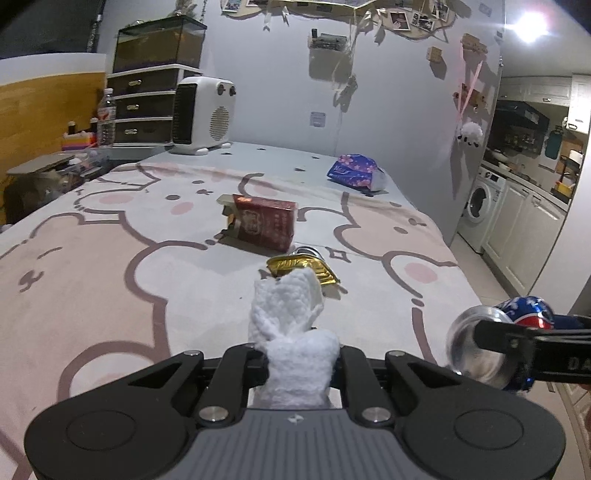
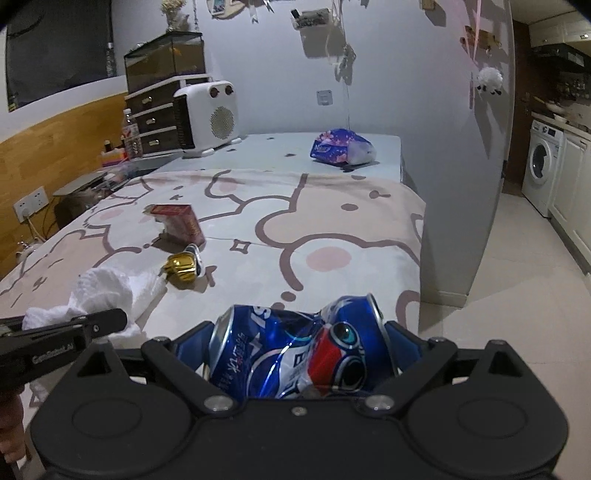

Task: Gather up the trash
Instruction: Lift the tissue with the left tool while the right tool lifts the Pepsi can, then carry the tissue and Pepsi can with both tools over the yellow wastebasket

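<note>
Above the bed (image 1: 110,295), tissue (image 1: 291,332) between left hand-held gripper (image 1: 301,360) fingers

We record a pale grey wall (image 1: 280,110) hung with photographs, a white fan heater (image 1: 203,114) beside a dark drawer unit (image 1: 142,107), a glass tank (image 1: 159,44) above, a washing machine (image 2: 541,162) on tiled floor (image 2: 517,258), and one bright ceiling light (image 1: 530,26).

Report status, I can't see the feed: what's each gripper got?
Left gripper shut on tissue. Right gripper shut on crushed can. Red box and gold wrapper on the bed. Nothing in the way.
</note>
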`<move>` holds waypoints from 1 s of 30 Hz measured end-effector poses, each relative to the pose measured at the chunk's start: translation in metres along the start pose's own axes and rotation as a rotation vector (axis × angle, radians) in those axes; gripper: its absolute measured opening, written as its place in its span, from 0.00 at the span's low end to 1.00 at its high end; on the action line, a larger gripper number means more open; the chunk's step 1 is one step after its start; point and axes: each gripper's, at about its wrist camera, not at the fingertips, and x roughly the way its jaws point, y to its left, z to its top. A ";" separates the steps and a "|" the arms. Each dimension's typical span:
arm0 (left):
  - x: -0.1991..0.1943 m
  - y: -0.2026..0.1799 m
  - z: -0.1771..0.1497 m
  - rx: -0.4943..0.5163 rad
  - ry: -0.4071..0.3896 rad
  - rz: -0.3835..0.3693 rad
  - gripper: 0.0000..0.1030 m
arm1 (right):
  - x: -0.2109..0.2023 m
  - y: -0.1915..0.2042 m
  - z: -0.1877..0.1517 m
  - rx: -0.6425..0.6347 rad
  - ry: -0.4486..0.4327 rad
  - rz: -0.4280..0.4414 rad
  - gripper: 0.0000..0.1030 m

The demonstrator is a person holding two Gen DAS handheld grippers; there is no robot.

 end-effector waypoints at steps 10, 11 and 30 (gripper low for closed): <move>-0.046 -0.034 -0.009 0.031 -0.033 0.006 0.13 | -0.048 -0.016 -0.023 -0.019 -0.061 0.034 0.94; -0.050 -0.040 -0.009 0.038 -0.037 0.004 0.13 | -0.053 -0.020 -0.024 -0.014 -0.065 0.034 0.94; -0.068 -0.189 -0.029 0.169 -0.028 -0.117 0.13 | -0.139 -0.142 -0.059 0.104 -0.145 -0.092 0.93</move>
